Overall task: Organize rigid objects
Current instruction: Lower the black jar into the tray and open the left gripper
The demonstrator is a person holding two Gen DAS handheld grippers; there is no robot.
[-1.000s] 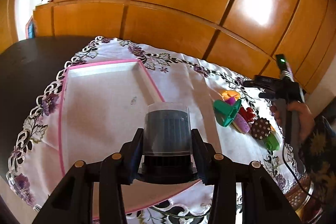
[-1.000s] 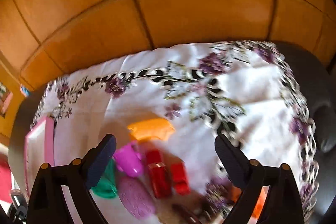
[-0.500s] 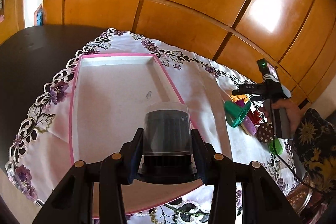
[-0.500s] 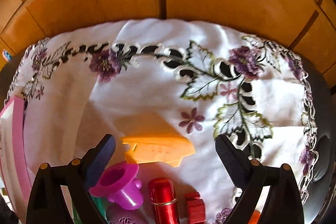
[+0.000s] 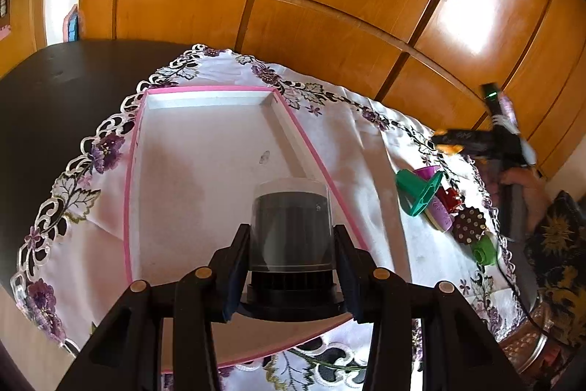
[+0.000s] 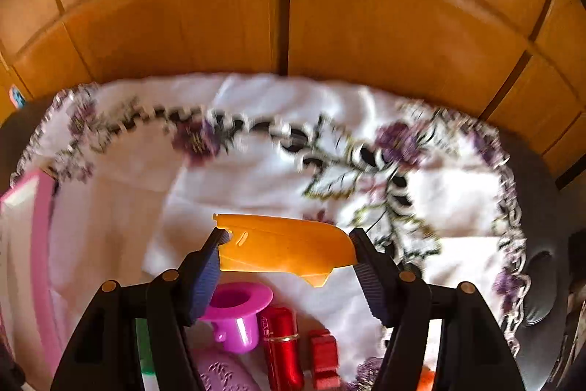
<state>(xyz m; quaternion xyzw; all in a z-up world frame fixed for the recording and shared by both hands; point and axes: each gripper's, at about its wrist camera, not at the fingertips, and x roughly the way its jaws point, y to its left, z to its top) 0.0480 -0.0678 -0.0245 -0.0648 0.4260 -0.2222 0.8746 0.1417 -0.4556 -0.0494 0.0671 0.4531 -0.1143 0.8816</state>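
Gripping a small jar [image 5: 292, 229] with a clear cap and black ribbed base, the left tool [image 5: 292, 255] has both fingers [image 5: 234, 266] pressed against the jar's sides, holding it upright over the near end of a shallow white tray [image 5: 205, 152] with a pink rim. The tray lies on a white embroidered cloth [image 5: 351, 149] spread over a dark counter [image 5: 55, 87].

The right tool [image 6: 285, 253] is clamped on a flat orange plastic piece [image 6: 285, 246], one pad at each end, held level above the cloth; this view is blurred. Just below it on the cloth lie a magenta cup [image 6: 238, 312] on its side, a red lipstick tube [image 6: 282, 347] and a small red block [image 6: 324, 360], close together. A purple textured piece [image 6: 223, 372] sits at the bottom edge.

From the left wrist view, that same pile sits well to the right of the tray: a green spool [image 5: 419, 193], a brown studded disc [image 5: 470, 226] and a green cap [image 5: 483, 250].
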